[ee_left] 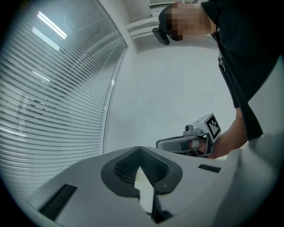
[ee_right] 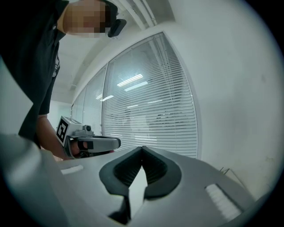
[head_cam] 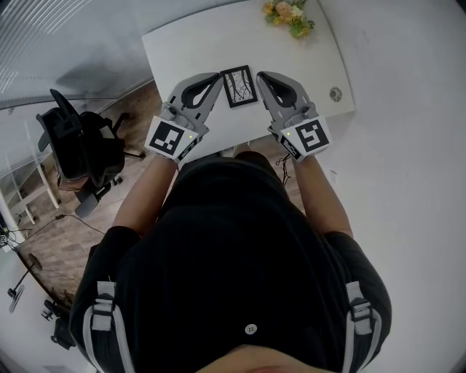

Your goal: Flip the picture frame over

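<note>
The picture frame (head_cam: pixel 239 86) lies flat on the white table (head_cam: pixel 189 40), black border, its branch drawing facing up. My left gripper (head_cam: pixel 218 76) is just left of the frame and my right gripper (head_cam: pixel 261 76) just right of it, both pointing level over the table. In the left gripper view the jaws of the left gripper (ee_left: pixel 140 149) meet at the tips with nothing between them. The right gripper (ee_right: pixel 142 148) is likewise shut and empty. Each gripper view shows the other gripper (ee_left: pixel 186 142) (ee_right: pixel 91 142), and the frame is hidden in both.
A bunch of flowers (head_cam: pixel 290 16) sits at the table's far edge. A round cable hole (head_cam: pixel 335 94) is at the table's right side. A black office chair (head_cam: pixel 80 146) stands on the wooden floor to the left. Window blinds (ee_right: pixel 146 111) line the wall.
</note>
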Tool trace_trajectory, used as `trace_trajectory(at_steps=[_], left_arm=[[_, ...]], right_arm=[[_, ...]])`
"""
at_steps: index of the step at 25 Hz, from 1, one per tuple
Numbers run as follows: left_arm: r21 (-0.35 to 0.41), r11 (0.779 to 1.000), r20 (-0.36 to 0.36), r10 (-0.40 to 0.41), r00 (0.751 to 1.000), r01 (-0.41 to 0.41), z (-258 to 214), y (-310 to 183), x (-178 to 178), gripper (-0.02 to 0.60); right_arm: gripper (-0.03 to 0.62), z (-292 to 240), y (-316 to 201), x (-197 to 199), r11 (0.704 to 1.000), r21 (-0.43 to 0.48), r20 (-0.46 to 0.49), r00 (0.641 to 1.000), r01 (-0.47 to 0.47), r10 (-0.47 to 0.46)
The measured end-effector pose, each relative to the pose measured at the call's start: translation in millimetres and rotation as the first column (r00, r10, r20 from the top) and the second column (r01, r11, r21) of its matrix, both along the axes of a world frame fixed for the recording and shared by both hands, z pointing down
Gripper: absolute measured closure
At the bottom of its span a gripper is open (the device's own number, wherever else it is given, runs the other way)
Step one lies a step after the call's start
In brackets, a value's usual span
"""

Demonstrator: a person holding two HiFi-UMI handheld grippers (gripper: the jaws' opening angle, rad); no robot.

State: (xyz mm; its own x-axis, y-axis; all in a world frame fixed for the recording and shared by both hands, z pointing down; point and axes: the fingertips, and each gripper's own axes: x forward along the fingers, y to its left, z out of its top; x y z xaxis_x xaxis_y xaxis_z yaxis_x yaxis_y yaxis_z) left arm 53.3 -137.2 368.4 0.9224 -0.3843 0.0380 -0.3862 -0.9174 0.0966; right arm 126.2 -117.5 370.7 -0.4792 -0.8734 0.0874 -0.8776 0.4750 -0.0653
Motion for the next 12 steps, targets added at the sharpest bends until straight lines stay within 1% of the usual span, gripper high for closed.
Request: trace_trajectory(at_steps=[4, 8, 12], left_arm=[[0.014, 1.000, 0.018, 0.002, 1.000, -0.002, 5.6, 2.3, -1.2, 0.577], [0.005, 1.000, 0.043, -0.014, 0.999, 0.013, 8.0, 1.6, -2.4, 0.577], [0.012, 1.000, 0.046, -0.017, 0.999, 0.016, 7.0, 1.5, -3.5, 0.577]], right_arm=[[0.585, 2.7, 1.8, -0.1, 1.000, -0.010, 0.013, 1.000, 0.002, -0.001], [0.585, 4.1, 2.6, -0.3, 1.000, -0.011, 0.014, 1.000, 0.005, -0.005], [0.583, 4.0, 2.3, -0.1, 1.000, -0.012, 0.013, 1.000, 0.008, -0.007]])
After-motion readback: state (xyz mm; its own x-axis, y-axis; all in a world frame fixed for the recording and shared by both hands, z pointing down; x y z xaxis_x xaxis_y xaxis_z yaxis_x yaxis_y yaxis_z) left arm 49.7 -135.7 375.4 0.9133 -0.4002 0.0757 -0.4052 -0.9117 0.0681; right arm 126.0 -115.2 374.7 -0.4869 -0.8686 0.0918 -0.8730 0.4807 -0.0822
